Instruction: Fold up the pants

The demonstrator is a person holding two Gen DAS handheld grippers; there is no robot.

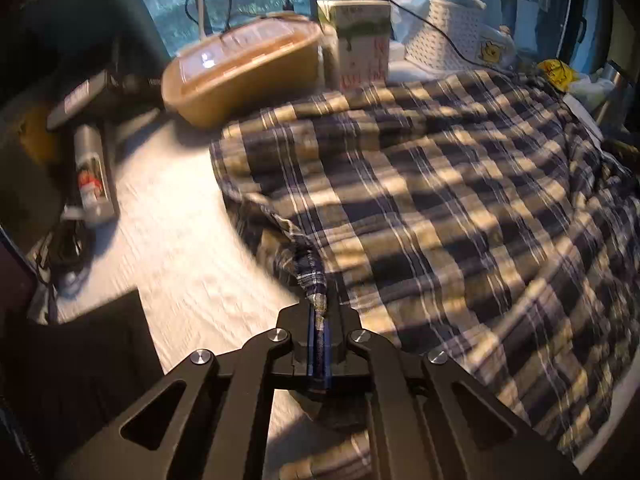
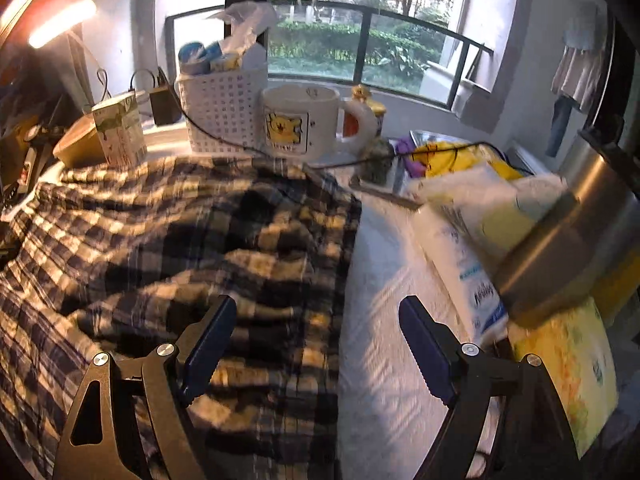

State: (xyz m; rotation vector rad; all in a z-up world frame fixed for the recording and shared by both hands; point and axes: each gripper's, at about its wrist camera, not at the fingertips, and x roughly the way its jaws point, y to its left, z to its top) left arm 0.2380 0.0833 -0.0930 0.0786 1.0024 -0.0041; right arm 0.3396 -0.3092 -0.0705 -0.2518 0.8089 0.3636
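Blue, white and tan plaid pants lie spread and rumpled over the white table. My left gripper is shut on a bunched edge of the pants at their near left side, and the cloth runs up from between the fingers. In the right wrist view the pants cover the left half of the table. My right gripper is open and empty, just above the pants' right edge, with its left finger over the cloth and its right finger over bare white table.
Behind the pants stand a tan lidded container, a carton, a white perforated basket and a white mug. A steel cup, tissue packs and yellow items crowd the right. Tools and cables lie at left.
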